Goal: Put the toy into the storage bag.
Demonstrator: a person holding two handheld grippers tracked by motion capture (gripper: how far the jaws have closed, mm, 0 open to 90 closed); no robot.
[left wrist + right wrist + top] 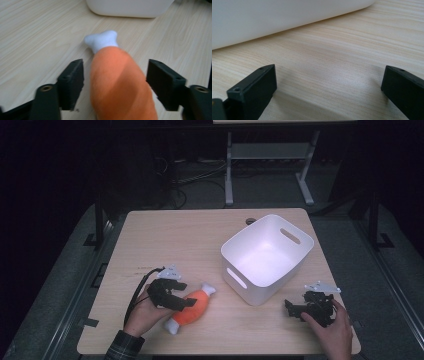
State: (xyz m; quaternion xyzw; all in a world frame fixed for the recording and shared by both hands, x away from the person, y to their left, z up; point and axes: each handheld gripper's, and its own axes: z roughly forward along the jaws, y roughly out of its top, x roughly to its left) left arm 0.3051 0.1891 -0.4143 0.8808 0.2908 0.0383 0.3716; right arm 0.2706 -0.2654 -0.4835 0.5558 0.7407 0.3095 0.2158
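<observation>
You have one toy [192,306] on the table [175,235], an orange plush drumstick with two white ends, and you see that same single toy between the jaws in the left gripper view. There is one white bin [266,257], and it has two slot handles in sight. You hold two grippers, one per hand: the left gripper [181,300] and the right gripper [291,309], each with two black jaws. Behind the table stands one grey frame [270,157] on two legs
</observation>
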